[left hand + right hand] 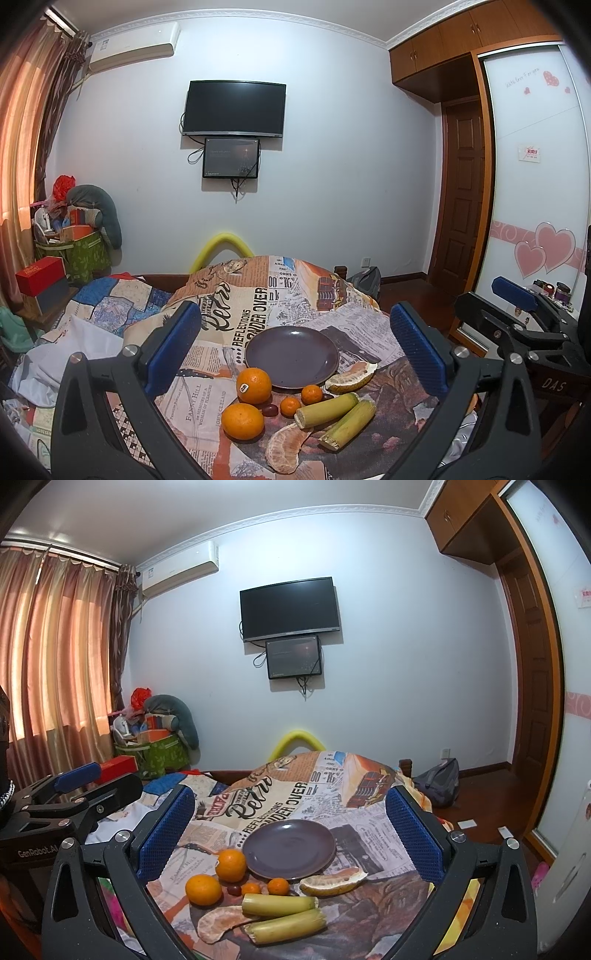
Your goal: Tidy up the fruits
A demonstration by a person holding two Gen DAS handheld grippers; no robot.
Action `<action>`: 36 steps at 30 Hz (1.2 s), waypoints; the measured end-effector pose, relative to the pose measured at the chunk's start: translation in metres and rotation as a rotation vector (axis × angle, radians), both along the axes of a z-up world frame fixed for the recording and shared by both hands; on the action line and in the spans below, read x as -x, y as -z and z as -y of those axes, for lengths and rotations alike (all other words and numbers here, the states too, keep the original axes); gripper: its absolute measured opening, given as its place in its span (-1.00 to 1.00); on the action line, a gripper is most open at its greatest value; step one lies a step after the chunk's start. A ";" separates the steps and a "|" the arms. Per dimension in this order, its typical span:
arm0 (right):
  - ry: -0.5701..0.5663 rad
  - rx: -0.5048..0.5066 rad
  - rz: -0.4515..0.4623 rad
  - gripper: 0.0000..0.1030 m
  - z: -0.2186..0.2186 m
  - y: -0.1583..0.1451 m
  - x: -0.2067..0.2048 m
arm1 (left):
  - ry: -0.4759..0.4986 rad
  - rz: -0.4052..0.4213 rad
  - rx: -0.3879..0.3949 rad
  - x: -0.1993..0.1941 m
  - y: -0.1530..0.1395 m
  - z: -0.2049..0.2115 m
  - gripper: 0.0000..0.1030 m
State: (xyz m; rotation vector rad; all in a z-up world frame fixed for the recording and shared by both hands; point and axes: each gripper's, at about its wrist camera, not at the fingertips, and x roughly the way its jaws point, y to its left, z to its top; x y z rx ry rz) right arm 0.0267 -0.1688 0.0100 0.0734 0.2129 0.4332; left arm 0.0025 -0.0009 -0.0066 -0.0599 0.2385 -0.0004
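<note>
1. Left wrist view: the dark plate (291, 356) is the largest piece and we see nothing on it. We judge it stiff, fairly heavy and breakable, so we would leave it where it sits on the newspaper-print cloth (258, 306).
2. The two green cane sections (327, 405) lie side by side at about 5 o'clock from the plate. They look rigid and smooth-skinned; we would pinch each across its middle, since a hold near an end might let it pivot.
3. The two peeled pomelo pieces, one (351, 376) just beside the plate's rim at 4 o'clock and one (286, 446) nearest us, look soft and easily crushed. We would close lightly across the thick back of each.
4. The two large oranges (254, 384) sit at 7 o'clock from the plate, one of them bearing a sticker. Round and firm, they may roll, so we would grip across the widest part.
5. The two small mandarins (312, 394) rest at 6 o'clock, light and slightly soft.
6. The dark grapes (270, 409) between the oranges are smallest, slippery and fragile.
7. The left gripper (295, 343) hangs spread wide and empty above the fruit; the right gripper (290, 830) is likewise spread and empty.
</note>
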 end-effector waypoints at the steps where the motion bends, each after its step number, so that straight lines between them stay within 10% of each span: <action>1: 0.000 0.000 0.001 1.00 0.000 0.000 0.000 | 0.000 -0.001 0.001 0.000 0.001 0.000 1.00; 16: 0.023 0.030 -0.057 1.00 -0.004 0.010 -0.012 | -0.010 -0.037 0.002 -0.006 0.010 -0.006 1.00; 36: -0.035 0.182 -0.541 1.00 -0.035 0.128 -0.071 | -0.077 -0.433 0.070 -0.073 0.120 -0.070 0.69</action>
